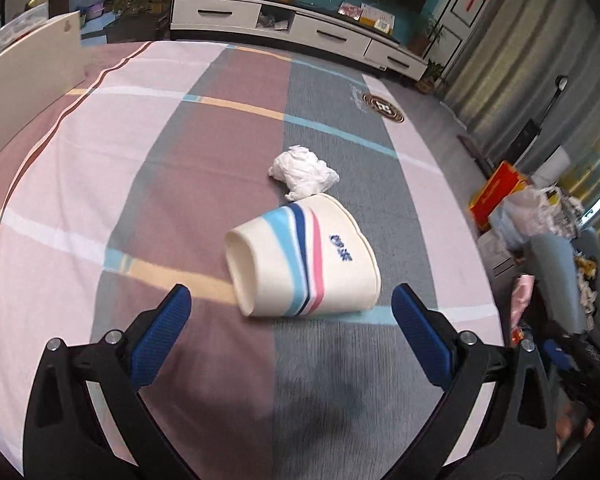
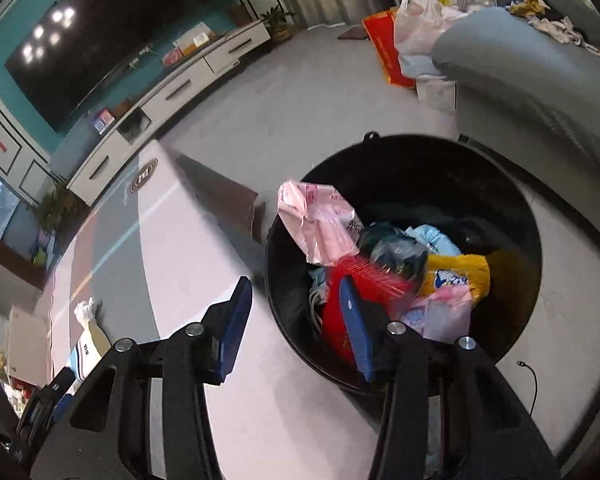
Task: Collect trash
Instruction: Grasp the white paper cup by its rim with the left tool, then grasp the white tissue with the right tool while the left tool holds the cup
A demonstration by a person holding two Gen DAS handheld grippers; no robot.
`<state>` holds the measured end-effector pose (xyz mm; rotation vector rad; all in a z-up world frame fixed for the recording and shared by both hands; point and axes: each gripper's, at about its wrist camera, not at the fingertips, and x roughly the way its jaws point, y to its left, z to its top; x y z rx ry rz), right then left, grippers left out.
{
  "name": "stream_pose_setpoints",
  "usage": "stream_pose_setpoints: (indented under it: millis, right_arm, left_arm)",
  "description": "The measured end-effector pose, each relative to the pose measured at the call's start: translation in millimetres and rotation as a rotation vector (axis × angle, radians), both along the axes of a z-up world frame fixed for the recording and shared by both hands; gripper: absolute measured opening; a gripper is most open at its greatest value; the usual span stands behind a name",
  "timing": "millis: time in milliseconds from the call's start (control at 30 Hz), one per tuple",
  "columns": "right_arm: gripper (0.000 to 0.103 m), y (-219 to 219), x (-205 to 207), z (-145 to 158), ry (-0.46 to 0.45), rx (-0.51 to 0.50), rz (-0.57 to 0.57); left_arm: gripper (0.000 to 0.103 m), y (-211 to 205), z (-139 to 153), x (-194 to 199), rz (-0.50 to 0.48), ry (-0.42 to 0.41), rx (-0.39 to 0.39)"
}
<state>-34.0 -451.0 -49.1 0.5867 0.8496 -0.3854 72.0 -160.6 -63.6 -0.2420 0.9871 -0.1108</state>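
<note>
A white paper cup [image 1: 304, 260] with blue and pink stripes lies on its side on the striped cloth-covered table [image 1: 180, 160]. A crumpled white tissue [image 1: 303, 174] lies just beyond it. My left gripper [image 1: 290, 312] is open, just short of the cup, with its blue pads [image 1: 164, 332] either side. My right gripper [image 2: 296, 308] is open and empty at the table's edge, over the rim of a black trash bin [image 2: 512, 216] filled with a red wrapper [image 2: 364, 280], pink bags and a yellow packet. The cup [image 2: 86, 346] and tissue [image 2: 85, 309] also show in the right wrist view, far left.
A white board [image 1: 28, 76] stands at the table's left side. A TV cabinet [image 1: 292, 28] lines the far wall. A grey sofa [image 2: 532, 80] stands beyond the bin, with an orange box [image 2: 388, 52] and plastic bags on the floor.
</note>
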Motion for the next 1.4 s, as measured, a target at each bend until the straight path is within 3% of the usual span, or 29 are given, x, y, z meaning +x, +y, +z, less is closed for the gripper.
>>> stream_pose_setpoints:
  millis: [167,233,500,567,667,767,833,967,1200,1267,1400]
  right_arm:
    - [0.049,12.2,1.3,8.7,-0.020,-0.031,0.035]
    - [0.051,14.8,-1.4,10.7,-0.022,-0.044,0.049]
    - [0.054,26.2,8.2,12.5,-0.026,-0.066,0.082]
    - [0.055,28.0,9.3,12.3,-0.022,-0.069,0.083]
    - [0.055,28.3,9.3,12.6,-0.024,-0.068,0.084]
    - [0.055,31.9,11.4,12.6,-0.022,-0.078,0.094]
    - [0.054,36.0,12.6,12.9,-0.022,-0.086,0.106]
    - [0.055,56.0,21.6,17.5,-0.030,-0.101,0.159]
    - [0.055,136.7,53.8,27.2,-0.028,-0.187,0.365]
    - [0.066,170.2,69.6,28.9,-0.032,-0.217,0.447]
    - [0.069,229.2,105.1,23.4,-0.036,-0.236,0.584]
  left_arm:
    - [0.100,-30.6,-7.6,17.8,-0.002,0.023,0.180]
    - [0.100,-36.5,-13.8,21.8,-0.005,0.032,0.214]
    - [0.099,-29.9,-23.9,22.7,-0.001,0.046,0.090]
    - [0.085,-24.0,-26.7,21.8,0.012,0.046,0.052]
    - [0.054,-21.2,-24.0,18.6,0.003,0.044,0.010]
    - [0.048,-18.5,-24.6,12.8,0.007,0.039,0.005]
    - [0.031,-14.8,-25.2,5.9,0.006,0.043,0.010]
    - [0.031,7.7,-18.0,-10.9,0.016,0.045,-0.052]
    - [0.031,65.5,16.3,-51.6,0.045,-0.024,-0.018]
    - [0.031,79.8,20.6,-58.9,0.053,-0.040,0.014]
    - [0.031,107.2,19.7,-75.2,0.065,-0.049,-0.008]
